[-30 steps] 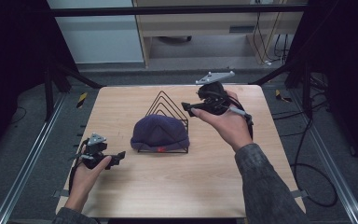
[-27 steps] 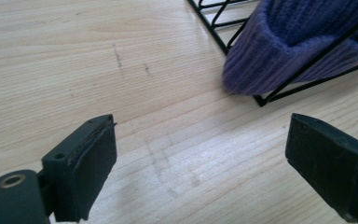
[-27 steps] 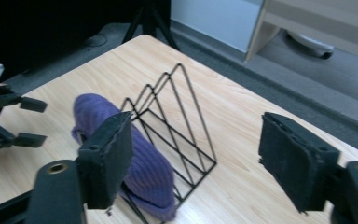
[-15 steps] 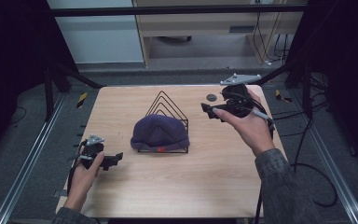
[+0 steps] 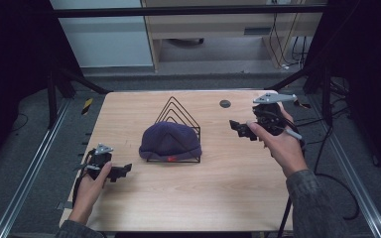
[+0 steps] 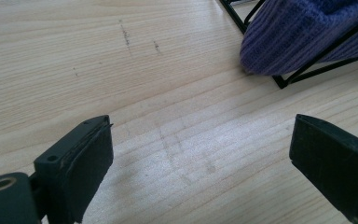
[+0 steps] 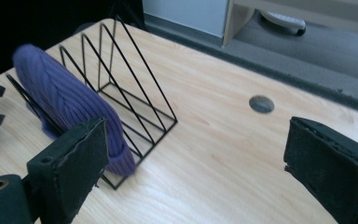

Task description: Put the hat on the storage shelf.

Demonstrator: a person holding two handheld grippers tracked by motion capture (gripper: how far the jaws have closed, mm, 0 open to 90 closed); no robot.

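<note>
A table (image 5: pixel 213 193) carries a wire rack (image 5: pixel 176 119) near its middle. A knitted hat (image 5: pixel 169 141) sits in the rack's near slot, leaning against the wires, its lower edge resting on the tabletop. Behind the hat the rack's remaining slots run toward the far edge. A round hole (image 5: pixel 224 103) lies in the tabletop to the right of the rack and farther back. The left gripper (image 5: pixel 121 171) lies low over the table at the near left, well apart from the rack, pointing right. The right gripper (image 5: pixel 238 128) is held above the table's right side, right of the rack and in front of the hole, pointing left toward the rack.
</note>
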